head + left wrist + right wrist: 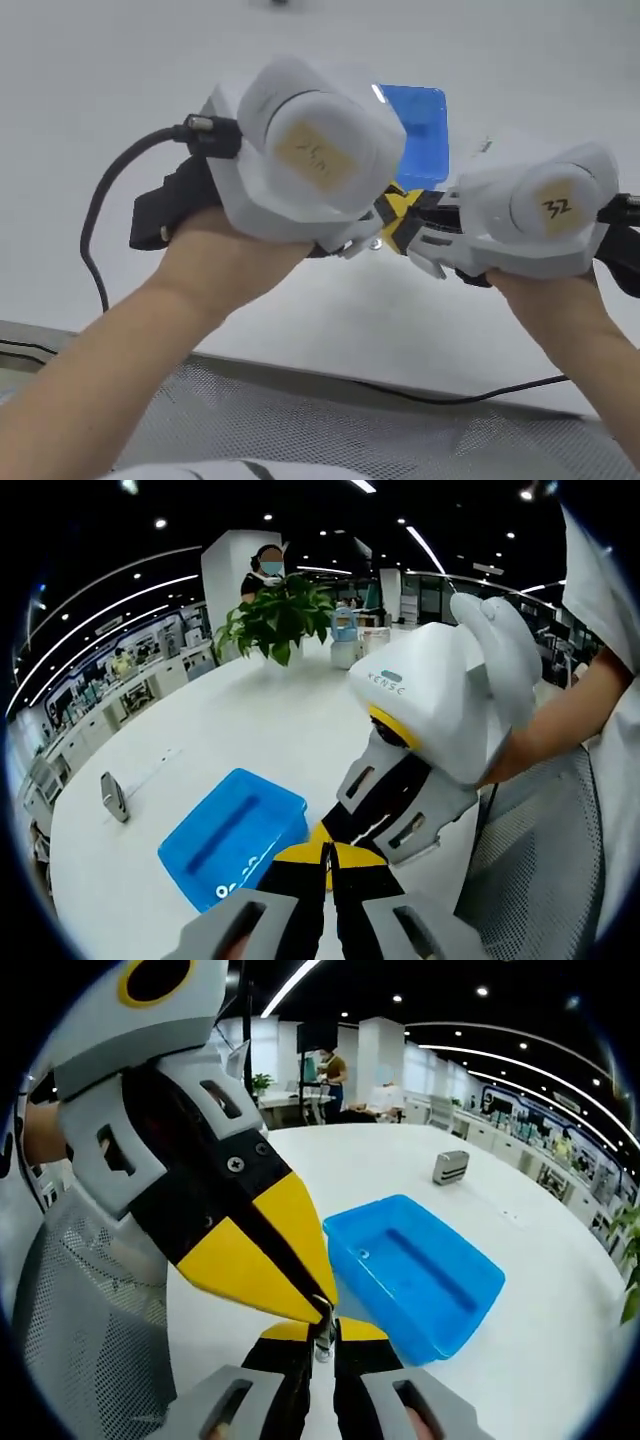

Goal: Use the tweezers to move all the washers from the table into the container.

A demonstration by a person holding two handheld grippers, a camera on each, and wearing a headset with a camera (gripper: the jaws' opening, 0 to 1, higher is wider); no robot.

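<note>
L gripper and R gripper both clenched, tips meeting above table. R pinches thin metal bit, prob. tweezers. Can't tell any washers in container, so progress unclear, looks early.

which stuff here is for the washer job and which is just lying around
For the job:
blue container
left gripper, shut
right gripper, shut on a small metal piece, possibly the tweezers

Lying about:
grey box on the table
potted plant
</note>
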